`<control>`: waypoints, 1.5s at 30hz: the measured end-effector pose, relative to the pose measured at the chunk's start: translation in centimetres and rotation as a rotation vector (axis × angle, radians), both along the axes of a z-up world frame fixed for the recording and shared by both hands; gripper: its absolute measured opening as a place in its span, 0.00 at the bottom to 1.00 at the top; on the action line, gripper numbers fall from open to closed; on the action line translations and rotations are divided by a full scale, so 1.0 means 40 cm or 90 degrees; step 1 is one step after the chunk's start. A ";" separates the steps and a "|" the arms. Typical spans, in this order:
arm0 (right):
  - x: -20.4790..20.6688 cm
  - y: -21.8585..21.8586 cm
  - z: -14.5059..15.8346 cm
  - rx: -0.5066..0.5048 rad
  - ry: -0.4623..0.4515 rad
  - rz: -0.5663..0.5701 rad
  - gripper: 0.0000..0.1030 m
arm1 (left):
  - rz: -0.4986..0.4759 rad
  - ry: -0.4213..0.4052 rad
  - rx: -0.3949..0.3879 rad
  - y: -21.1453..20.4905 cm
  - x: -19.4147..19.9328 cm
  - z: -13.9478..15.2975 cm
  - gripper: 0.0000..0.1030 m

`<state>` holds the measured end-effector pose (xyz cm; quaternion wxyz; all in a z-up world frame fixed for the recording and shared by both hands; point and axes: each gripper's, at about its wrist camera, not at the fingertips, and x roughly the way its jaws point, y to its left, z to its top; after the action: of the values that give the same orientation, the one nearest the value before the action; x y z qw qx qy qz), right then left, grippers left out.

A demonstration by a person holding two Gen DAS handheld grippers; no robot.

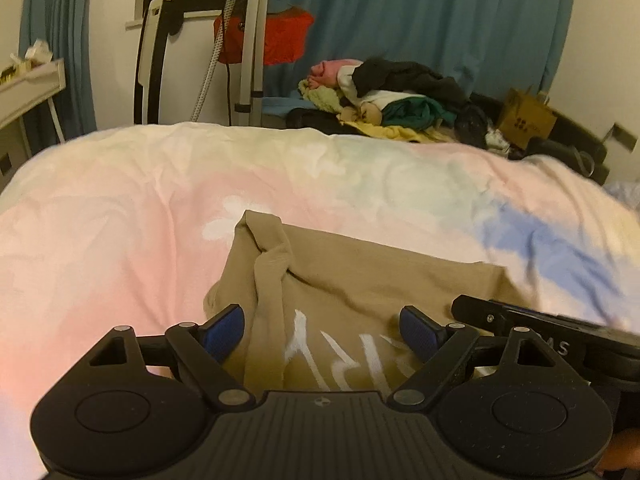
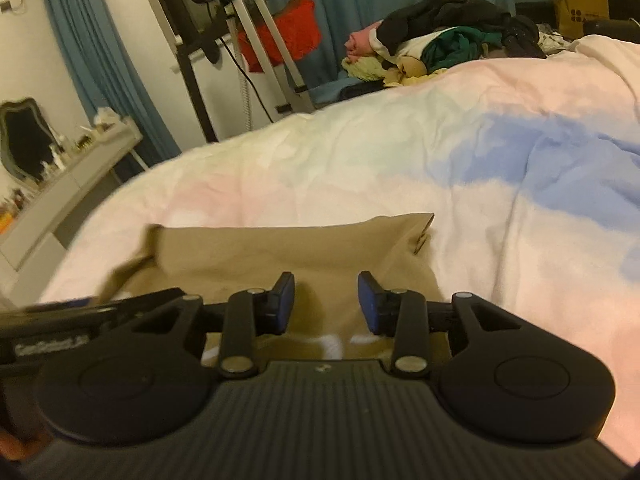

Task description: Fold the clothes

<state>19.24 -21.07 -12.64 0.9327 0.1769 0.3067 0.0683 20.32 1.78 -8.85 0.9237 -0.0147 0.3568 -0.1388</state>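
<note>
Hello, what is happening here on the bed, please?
A person holds two grippers over a tan shirt lying on the pastel duvet. The left gripper and right gripper both have open jaws above the shirt, gripping nothing. A pile of unfolded clothes waits at the far side.

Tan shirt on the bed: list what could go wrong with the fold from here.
1. The bunched ridge on the tan shirt may get folded in as a crease.
2. The left gripper and right gripper are open and close together, so they might collide.
3. The soft duvet could let the shirt slide or wrinkle.
</note>
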 end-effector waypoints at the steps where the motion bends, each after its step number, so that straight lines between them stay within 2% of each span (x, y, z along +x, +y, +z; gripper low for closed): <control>1: -0.024 0.005 0.015 -0.001 -0.009 0.005 0.37 | -0.001 0.000 -0.006 0.004 -0.011 0.008 0.83; 5: -0.112 0.027 0.055 -0.026 -0.027 0.024 0.37 | -0.006 -0.009 -0.013 0.014 -0.081 0.043 0.83; 8: -0.177 0.026 0.037 -0.002 -0.001 0.014 0.35 | 0.001 0.001 -0.015 0.021 -0.107 0.047 0.83; 10: -0.200 0.029 0.022 -0.014 0.008 0.015 0.34 | 0.009 0.012 -0.017 0.025 -0.115 0.044 0.83; 15: -0.199 0.051 0.008 -0.046 0.018 0.021 0.34 | 0.028 0.041 -0.025 0.037 -0.135 0.038 0.82; 18: -0.197 0.050 0.008 -0.044 0.018 0.019 0.34 | 0.040 0.058 -0.036 0.048 -0.149 0.037 0.82; 25: -0.220 0.017 0.005 0.025 0.027 -0.003 0.34 | 0.027 0.095 -0.253 0.164 -0.262 0.089 0.82; 29: -0.230 0.011 0.005 0.046 0.030 -0.014 0.34 | 0.017 0.178 -0.337 0.185 -0.268 0.043 0.82; 34: -0.228 0.009 0.002 0.053 0.032 -0.019 0.34 | 0.074 0.234 -0.402 0.187 -0.194 -0.030 0.82; 39: -0.229 0.002 -0.003 0.063 0.031 -0.019 0.34 | 0.128 0.289 -0.464 0.190 -0.124 -0.101 0.77; 42: -0.233 -0.001 0.001 0.068 0.028 -0.024 0.35 | 0.124 0.299 -0.475 0.189 -0.121 -0.110 0.76; 44: -0.241 -0.020 0.009 0.113 0.020 -0.035 0.39 | 0.122 0.306 -0.482 0.189 -0.118 -0.117 0.76; 45: -0.247 -0.035 0.010 0.161 0.015 -0.036 0.40 | 0.121 0.309 -0.486 0.189 -0.117 -0.120 0.76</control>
<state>9.35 -22.46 -12.25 0.9009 0.3028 0.3011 0.0778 15.63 9.35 -13.66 0.7507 -0.4183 0.4832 -0.1674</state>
